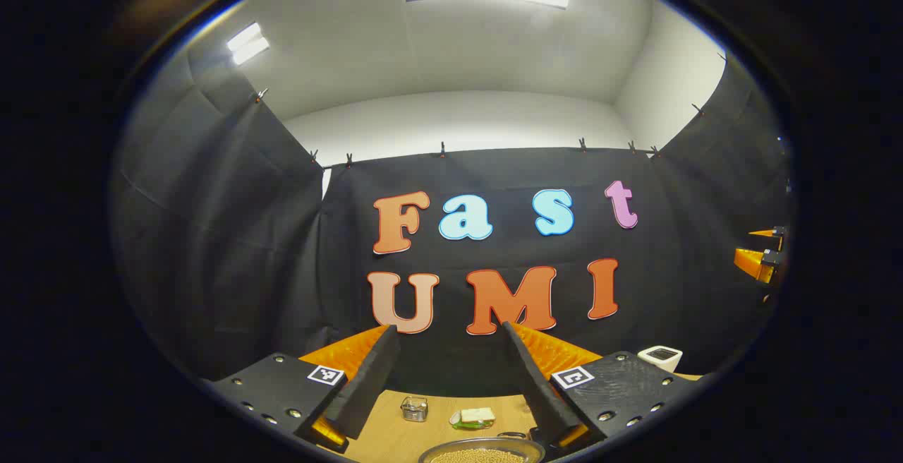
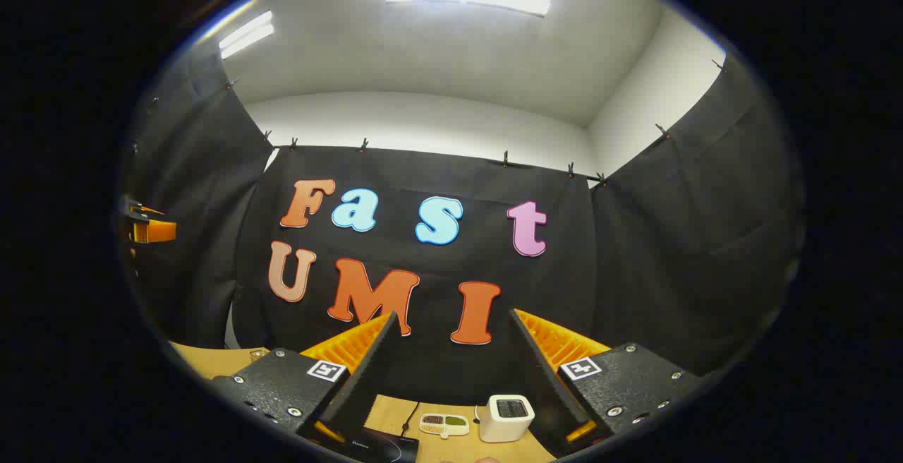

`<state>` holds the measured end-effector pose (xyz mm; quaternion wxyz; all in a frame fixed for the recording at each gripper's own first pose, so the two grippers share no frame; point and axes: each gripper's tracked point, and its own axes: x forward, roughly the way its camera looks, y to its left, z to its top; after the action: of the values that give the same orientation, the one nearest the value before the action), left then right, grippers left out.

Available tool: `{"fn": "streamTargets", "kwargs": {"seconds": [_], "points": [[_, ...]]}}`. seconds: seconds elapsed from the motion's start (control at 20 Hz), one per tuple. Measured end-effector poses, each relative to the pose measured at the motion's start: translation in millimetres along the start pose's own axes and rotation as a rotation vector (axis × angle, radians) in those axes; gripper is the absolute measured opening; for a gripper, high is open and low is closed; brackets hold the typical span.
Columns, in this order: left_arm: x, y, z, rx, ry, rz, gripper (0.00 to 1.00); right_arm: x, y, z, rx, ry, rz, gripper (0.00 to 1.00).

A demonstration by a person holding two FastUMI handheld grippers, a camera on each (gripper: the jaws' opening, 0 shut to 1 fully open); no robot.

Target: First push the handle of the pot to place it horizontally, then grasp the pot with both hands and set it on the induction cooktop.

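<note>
You are holding both grippers released and raised; the pot [image 1: 482, 451] is lying at six o'clock, just under your left gripper [image 1: 451, 385], while your right gripper [image 2: 451, 385] is facing the cooktop [image 2: 377, 446].

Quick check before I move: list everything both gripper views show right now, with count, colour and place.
pot: one, metal, holding pale grains, bottom edge of left gripper view
small jar: one, glass and metal, on table beyond pot
flat dish: one, green and white, right of jar
white box: one, on table in right gripper view
cooktop: one, black, left of white box
divided tray: one, cream, between cooktop and box
table: one, light wood
left gripper: black fingers apart, nothing between
right gripper: black fingers apart, nothing between
</note>
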<state>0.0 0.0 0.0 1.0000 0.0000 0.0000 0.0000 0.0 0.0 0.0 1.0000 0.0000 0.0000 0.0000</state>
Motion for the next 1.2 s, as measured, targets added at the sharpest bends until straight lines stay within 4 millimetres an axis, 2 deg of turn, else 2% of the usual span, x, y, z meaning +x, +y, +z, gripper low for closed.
{"fn": "streamTargets", "kwargs": {"seconds": [0.05,0.45,0.5,0.7,0.9,0.95,1.0,1.05,1.2], "points": [[0,2,-1,-0.004,0.003,0.004,0.88,-1,1,0,-0.003,-0.003,0.002,0.95],[9,5,-3,-0.045,0.005,0.003,0.91,-4,6,0,-0.004,-0.015,0.018,0.95],[8,3,-3,-0.046,0.006,-0.007,0.89,-4,7,-1,-0.004,-0.014,0.022,0.95],[6,-7,-9,-0.041,0.02,-0.051,0.89,-4,9,-2,-0.004,-0.018,0.03,0.95],[3,-20,-3,-0.022,-0.005,-0.094,0.91,-5,11,-3,-0.004,-0.026,0.034,0.95],[0,-24,-2,-0.015,-0.014,-0.103,0.89,-6,13,-3,-0.001,-0.026,0.037,0.95],[-1,-27,-3,-0.008,-0.018,-0.108,0.91,-6,14,-5,0.0,-0.025,0.041,0.95],[-3,-29,-4,0.003,-0.018,-0.111,0.88,-6,15,-7,-0.001,-0.024,0.042,0.95],[-9,-45,-12,0.028,-0.008,-0.153,0.89,-7,16,-12,-0.001,-0.024,0.047,0.95]]}}
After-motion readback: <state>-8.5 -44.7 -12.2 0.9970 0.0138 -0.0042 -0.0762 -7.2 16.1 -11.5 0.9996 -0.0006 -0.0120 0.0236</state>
